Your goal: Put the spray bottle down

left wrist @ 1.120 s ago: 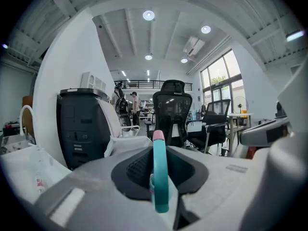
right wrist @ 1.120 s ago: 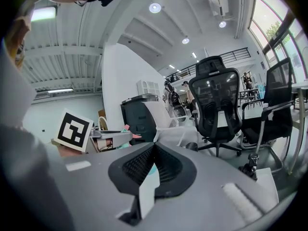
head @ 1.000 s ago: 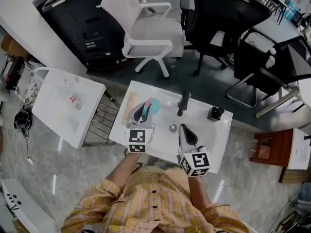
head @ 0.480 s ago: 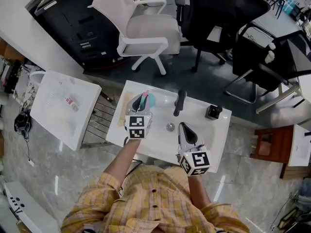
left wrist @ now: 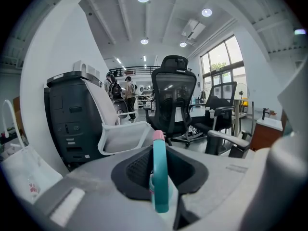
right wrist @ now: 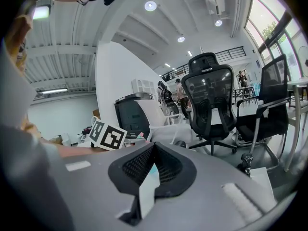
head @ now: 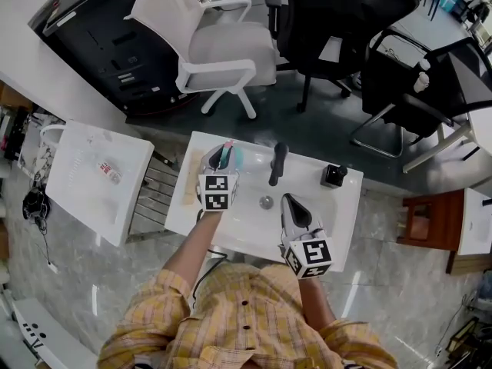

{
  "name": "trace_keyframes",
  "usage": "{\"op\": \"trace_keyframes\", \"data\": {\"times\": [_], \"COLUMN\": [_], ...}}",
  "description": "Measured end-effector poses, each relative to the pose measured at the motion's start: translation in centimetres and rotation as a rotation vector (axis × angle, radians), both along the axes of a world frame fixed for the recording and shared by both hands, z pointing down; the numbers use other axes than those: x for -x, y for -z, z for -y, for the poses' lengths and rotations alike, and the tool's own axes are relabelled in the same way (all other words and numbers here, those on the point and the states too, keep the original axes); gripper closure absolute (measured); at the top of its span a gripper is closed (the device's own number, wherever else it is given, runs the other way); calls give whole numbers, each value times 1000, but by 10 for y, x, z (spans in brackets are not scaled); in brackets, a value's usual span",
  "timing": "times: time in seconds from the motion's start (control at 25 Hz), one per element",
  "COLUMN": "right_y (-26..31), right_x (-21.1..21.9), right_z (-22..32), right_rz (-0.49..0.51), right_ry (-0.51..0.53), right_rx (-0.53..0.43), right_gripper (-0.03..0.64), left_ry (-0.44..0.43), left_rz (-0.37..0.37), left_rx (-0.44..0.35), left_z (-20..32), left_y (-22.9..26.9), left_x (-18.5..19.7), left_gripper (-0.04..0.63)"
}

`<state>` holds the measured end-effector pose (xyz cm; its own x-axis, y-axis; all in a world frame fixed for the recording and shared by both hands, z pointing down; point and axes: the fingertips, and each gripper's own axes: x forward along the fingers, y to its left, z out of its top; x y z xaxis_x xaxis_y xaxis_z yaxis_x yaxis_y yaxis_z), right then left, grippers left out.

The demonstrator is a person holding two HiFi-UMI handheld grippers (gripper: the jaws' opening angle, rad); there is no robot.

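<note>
The spray bottle (head: 231, 157), teal with a pink tip, stands upright between the jaws of my left gripper (head: 222, 161), which is shut on it over the far left part of the white basin top (head: 346, 206). In the left gripper view the bottle (left wrist: 160, 162) fills the gap between the jaws of the left gripper (left wrist: 161, 189). My right gripper (head: 295, 204) hovers over the near right of the basin, with its jaws together and nothing seen between them. The right gripper view shows only a thin pale slit in the right gripper (right wrist: 148, 179).
A black faucet (head: 276, 164) and a drain (head: 266, 202) sit mid-basin, and a small black object (head: 332, 177) lies at the far right. A beige strip (head: 189, 184) lies along the left edge. A white side table (head: 96, 179) stands to the left. Office chairs (head: 223, 48) stand beyond.
My left gripper has carried the spray bottle away from me, toward the basin's far left, and lower. The right gripper has stayed in place.
</note>
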<state>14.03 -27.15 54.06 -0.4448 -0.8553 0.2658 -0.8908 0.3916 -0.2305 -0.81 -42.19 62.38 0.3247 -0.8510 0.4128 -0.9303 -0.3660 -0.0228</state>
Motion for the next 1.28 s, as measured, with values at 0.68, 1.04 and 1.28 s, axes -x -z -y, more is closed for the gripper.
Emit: {"op": "trace_keyframes", "data": {"times": [0.68, 1.04, 1.28], "right_y": [-9, -10, -10], "right_x": [-16, -21, -24], "right_z": [-1, 3, 2], "right_rz": [4, 7, 4], "right_ry": [-40, -54, -58], "right_rx": [29, 33, 34], "right_gripper": [615, 615, 615], "left_ry": [-11, 2, 12], "left_rz": [-7, -31, -43], "left_rx": [5, 19, 25], "left_z": [37, 42, 48], "left_y": [-10, -19, -18], "left_x": [-7, -3, -2], "left_gripper": [528, 528, 528]}}
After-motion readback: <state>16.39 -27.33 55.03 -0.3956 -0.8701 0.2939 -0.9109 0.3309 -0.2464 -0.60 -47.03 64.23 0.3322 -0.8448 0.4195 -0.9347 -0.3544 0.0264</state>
